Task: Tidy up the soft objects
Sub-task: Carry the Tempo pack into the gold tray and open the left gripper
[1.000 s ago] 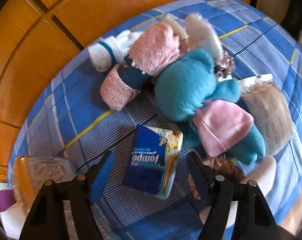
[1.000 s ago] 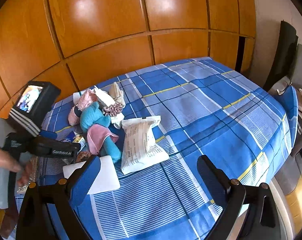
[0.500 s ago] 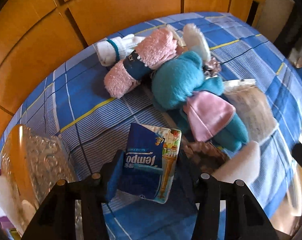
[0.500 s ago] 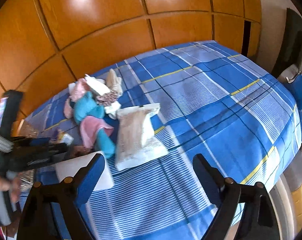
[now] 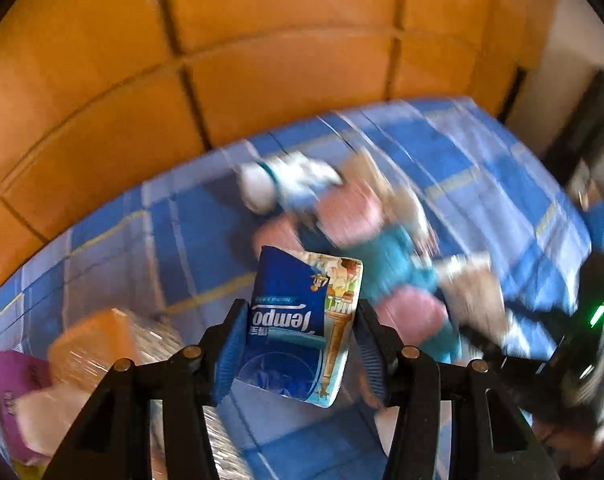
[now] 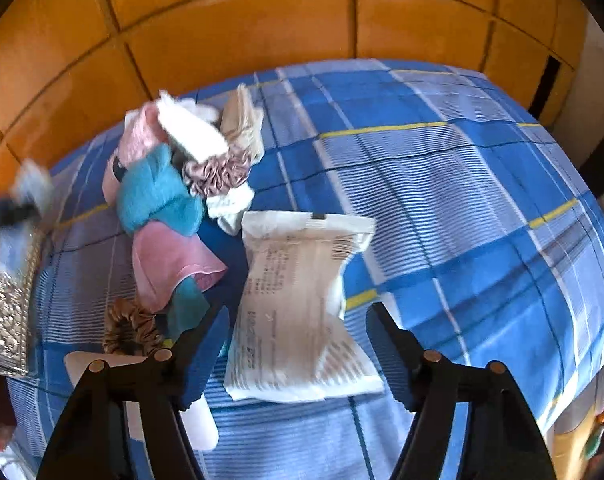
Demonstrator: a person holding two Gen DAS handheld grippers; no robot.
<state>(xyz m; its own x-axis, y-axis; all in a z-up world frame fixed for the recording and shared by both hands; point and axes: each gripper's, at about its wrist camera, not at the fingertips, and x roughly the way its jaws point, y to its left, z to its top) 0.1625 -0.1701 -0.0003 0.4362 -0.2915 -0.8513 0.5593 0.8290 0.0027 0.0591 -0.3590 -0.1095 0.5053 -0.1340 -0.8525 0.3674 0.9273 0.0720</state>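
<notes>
My left gripper is shut on a blue Tempo tissue pack and holds it above the blue plaid tablecloth. The left wrist view is blurred. My right gripper hangs low over a white printed packet. Its jaws are closing with the packet's near end between them, and the pads do not press it. Left of the packet lies a pile of soft things: a teal plush, a pink cloth, a mauve scrunchie and a brown scrunchie.
A silver patterned box stands at the table's left edge, and a flat white pad lies by my right gripper's left finger. Orange wood panels back the table. The plaid cloth runs bare to the right.
My left gripper closed on the tissue pack and lifted it off the cloth. My right gripper came down and left over the white packet, its jaws narrowing.
</notes>
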